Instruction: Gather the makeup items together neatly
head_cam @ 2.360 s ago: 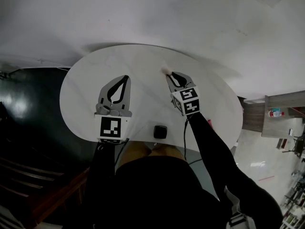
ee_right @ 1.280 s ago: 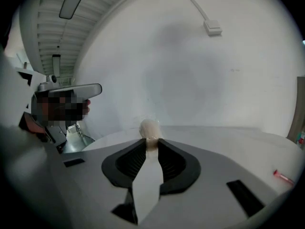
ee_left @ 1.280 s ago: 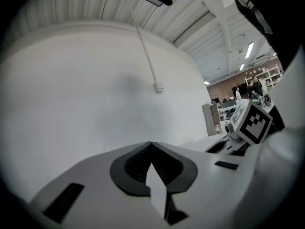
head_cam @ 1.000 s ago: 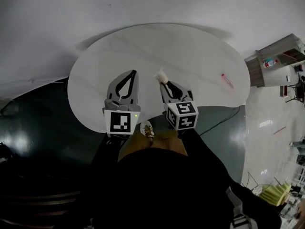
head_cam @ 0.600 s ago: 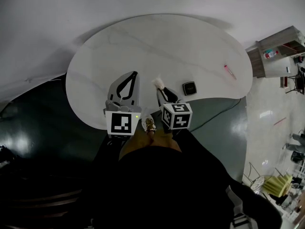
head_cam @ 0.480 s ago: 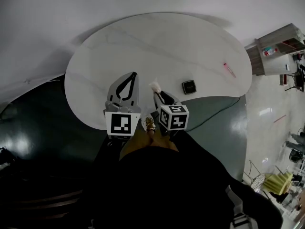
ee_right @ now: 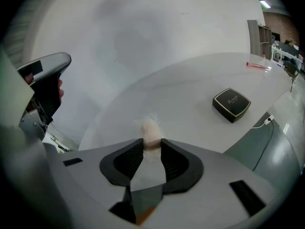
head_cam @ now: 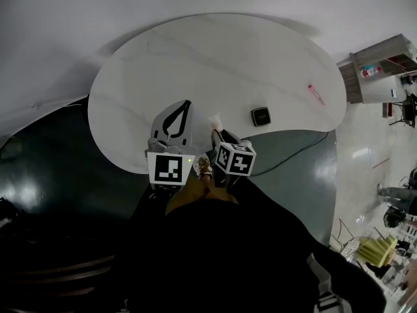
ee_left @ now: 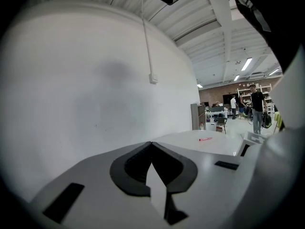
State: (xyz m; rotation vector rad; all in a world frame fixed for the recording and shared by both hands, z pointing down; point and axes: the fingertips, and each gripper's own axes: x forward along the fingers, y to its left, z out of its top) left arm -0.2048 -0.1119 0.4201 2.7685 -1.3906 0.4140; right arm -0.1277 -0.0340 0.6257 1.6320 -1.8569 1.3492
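My right gripper (head_cam: 215, 132) hangs over the near edge of the white oval table (head_cam: 195, 51). It is shut on a beige makeup puff (head_cam: 214, 120) in clear wrap, which sticks out past the tips (ee_right: 150, 129). Its jaws have just been opening, and the puff still sits pinched between them. My left gripper (head_cam: 188, 103) is beside it on the left, shut and empty (ee_left: 151, 143). A black compact case (head_cam: 260, 116) (ee_right: 231, 104) lies to the right of the puff. A pink stick (head_cam: 315, 94) (ee_right: 257, 66) lies near the table's far right edge.
A dark cable (head_cam: 296, 154) runs along the floor below the table's right edge. A shelf unit (head_cam: 381, 67) stands at the far right. A sandalled foot (head_cam: 204, 168) shows between the grippers. People (ee_left: 258, 109) stand far off in the room.
Both grippers have come down and back toward the table's near edge, the right one more, and it has rolled. The puff travelled with it. The black case has come into view.
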